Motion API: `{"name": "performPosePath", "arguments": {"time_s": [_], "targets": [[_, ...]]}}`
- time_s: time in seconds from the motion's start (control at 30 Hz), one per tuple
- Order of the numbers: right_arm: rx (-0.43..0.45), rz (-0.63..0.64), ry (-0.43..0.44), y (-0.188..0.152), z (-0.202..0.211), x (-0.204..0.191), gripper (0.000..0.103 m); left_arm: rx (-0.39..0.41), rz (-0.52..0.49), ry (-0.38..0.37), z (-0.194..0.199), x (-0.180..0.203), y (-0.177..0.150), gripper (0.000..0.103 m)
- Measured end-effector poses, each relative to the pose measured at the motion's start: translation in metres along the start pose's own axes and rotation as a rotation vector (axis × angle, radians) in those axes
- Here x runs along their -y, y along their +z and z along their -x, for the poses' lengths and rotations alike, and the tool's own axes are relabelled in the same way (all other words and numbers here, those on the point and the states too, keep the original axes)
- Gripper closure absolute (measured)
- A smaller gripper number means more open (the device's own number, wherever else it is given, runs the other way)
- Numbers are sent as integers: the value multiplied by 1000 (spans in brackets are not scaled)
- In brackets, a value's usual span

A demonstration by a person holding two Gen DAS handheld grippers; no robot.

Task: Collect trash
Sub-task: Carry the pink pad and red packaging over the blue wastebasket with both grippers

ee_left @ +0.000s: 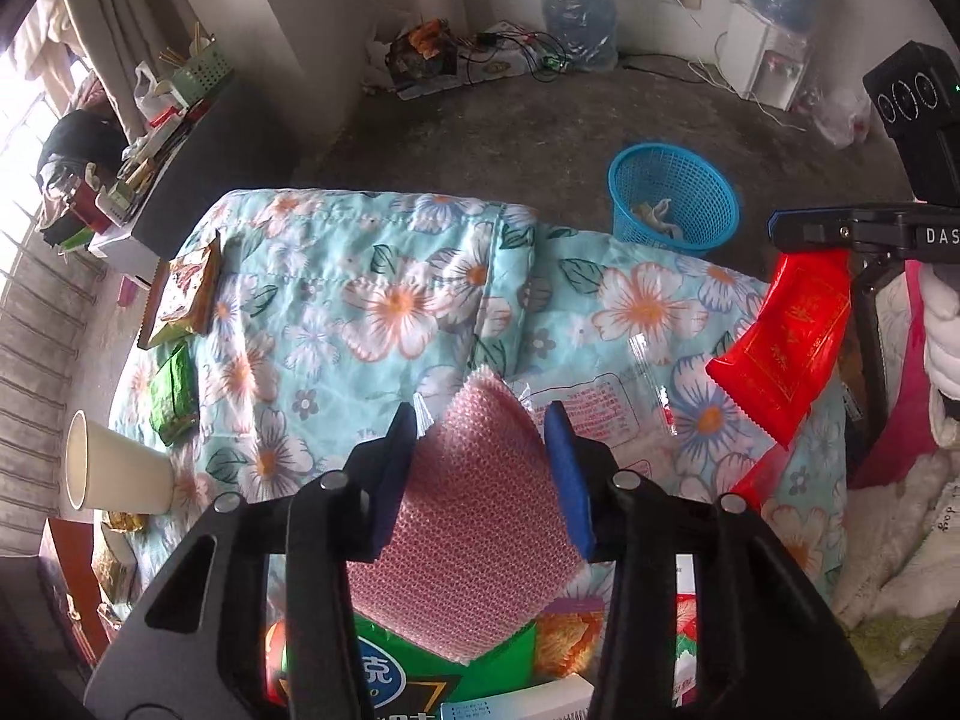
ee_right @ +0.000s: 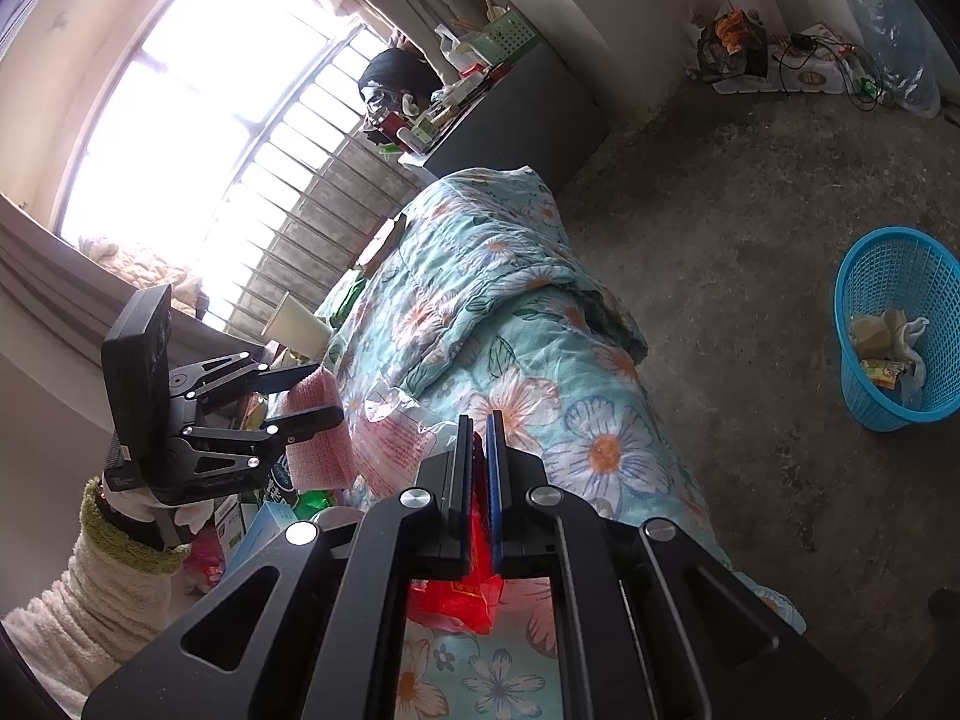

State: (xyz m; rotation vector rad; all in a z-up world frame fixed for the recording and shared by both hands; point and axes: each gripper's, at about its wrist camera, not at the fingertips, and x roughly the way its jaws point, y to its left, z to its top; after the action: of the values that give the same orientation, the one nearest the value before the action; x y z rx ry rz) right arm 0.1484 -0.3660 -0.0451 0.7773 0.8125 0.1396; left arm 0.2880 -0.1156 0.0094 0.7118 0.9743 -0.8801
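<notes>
- I have both hands loaded, so I judge the pick-up step done: my left tongs [ee_left: 480,420] are clamped on a pink bubble-wrap sheet [ee_left: 474,540], the pads pressing its two edges, and my right tongs [ee_right: 478,456] are pinched together on a red snack wrapper [ee_right: 462,594].
- Both pieces hang just above the floral quilt [ee_left: 360,276] on the bed; a clear printed plastic bag [ee_left: 606,414] lies on the quilt just beyond the bubble wrap.
- The blue mesh waste basket [ee_right: 900,324] stands on the floor, well apart from the bed on its far right side, with some scraps already in it.
- Next, I reckon, both tongs must be carried over that basket and let go only when each piece hangs above the rim; the light sheet may drift wide.
- The left wrist view alone shows the trash left on the quilt's far left edge: a paper cup [ee_left: 114,468] on its side, a green packet [ee_left: 174,396] and a brown snack packet [ee_left: 186,294].
- The right wrist view alone shows the basket's contents plainly, and the left tongs from the side.
</notes>
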Motion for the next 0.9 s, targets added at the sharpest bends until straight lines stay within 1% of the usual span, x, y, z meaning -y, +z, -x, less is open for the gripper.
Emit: {"name": "performPosePath", "arguments": {"time_s": [0.23,0.3,0.4,0.5,0.6,0.7,0.83,0.9], "targets": [[30,34,19,2,13,-16,98,143,95,18,42,2,-9,66],[42,49,27,4,18,-21,98,178,124,11,54,-1,-11,67],[80,75,39,9,31,-30,98,225,148,7,74,0,-13,67],[125,90,41,17,45,-34,98,281,167,-9,89,5,-4,67],[173,91,24,24,62,-31,98,330,160,-30,98,16,15,67],[227,80,-12,33,84,-21,98,361,134,-72,100,35,43,67],[303,51,-97,47,120,7,98,383,97,-155,87,66,93,67],[337,31,-151,55,138,26,98,382,71,-189,73,85,121,67]]}}
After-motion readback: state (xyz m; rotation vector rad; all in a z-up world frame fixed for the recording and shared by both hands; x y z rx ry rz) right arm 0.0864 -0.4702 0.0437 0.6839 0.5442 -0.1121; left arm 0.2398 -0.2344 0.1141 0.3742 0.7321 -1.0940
